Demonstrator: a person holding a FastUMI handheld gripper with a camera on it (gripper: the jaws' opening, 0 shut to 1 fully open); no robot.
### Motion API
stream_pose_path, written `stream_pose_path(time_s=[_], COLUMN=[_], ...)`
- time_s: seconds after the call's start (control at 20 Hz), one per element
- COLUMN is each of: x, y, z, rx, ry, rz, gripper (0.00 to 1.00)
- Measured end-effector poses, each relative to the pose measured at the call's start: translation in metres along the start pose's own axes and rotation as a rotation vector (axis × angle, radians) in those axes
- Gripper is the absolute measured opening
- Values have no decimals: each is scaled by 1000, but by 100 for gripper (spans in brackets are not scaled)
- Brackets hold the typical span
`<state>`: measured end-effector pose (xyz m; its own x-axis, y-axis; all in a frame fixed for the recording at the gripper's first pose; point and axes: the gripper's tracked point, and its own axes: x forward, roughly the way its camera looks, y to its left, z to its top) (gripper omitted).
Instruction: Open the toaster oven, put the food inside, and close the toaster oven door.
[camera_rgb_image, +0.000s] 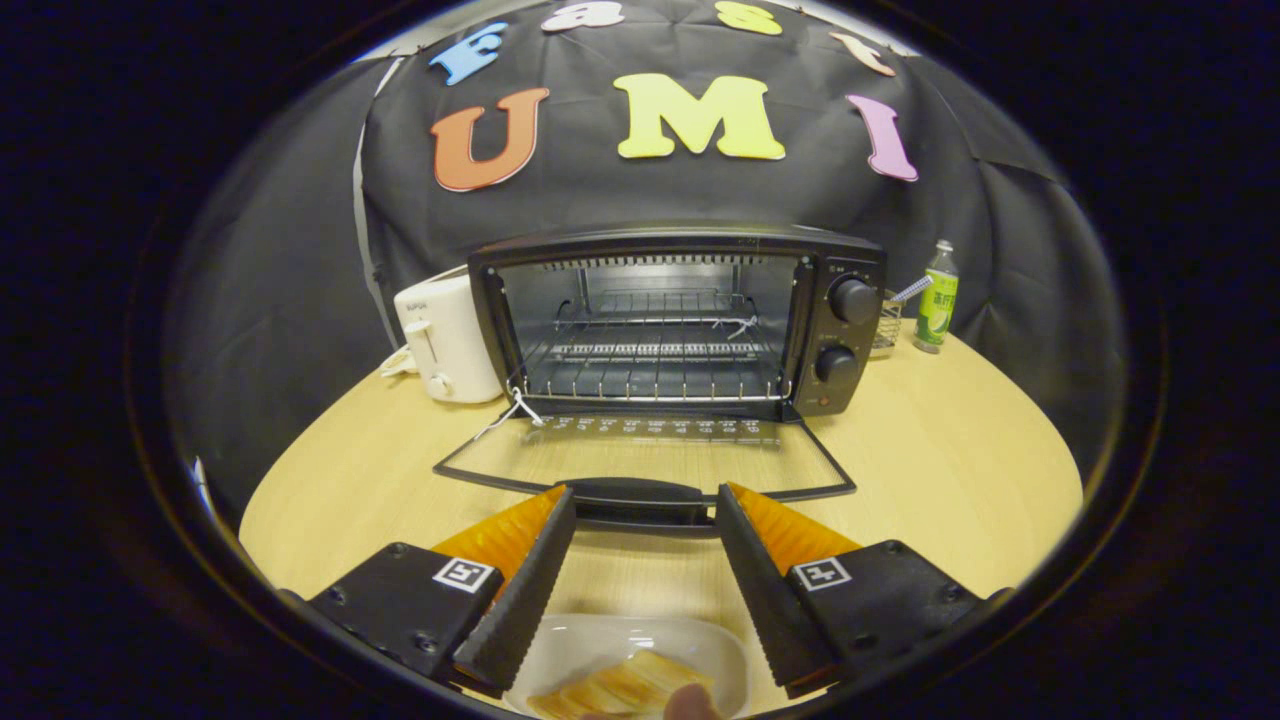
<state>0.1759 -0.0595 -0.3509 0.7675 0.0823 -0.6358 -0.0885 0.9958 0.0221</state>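
Gripper view: gripper (645, 500) spread wide, fingers empty. Toaster oven (680, 320) straight ahead on wooden table (940, 460), door (645, 460) folded down flat, its handle just beyond fingertips, spanning gap between them. Wire rack (655, 375) bare inside. White dish (630, 660) with food (620, 690), possibly sliced bread, low between fingers near their bases. White toaster (445, 340) beside oven; green bottle (937, 297) on other side.

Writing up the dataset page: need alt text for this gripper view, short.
A toaster oven stands on a wooden table, door folded down, wire rack bare. The open gripper hovers above a white dish of sliced food. A white toaster stands beside the oven.
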Motion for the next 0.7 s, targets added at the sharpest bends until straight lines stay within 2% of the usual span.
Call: stream_pose_path(time_s=[0.35, 0.7], x=[-9, -83], y=[1, 1], z=[-8, -17], rx=[12, 79], ry=[56, -11], rz=[15, -21], gripper=[94, 95])
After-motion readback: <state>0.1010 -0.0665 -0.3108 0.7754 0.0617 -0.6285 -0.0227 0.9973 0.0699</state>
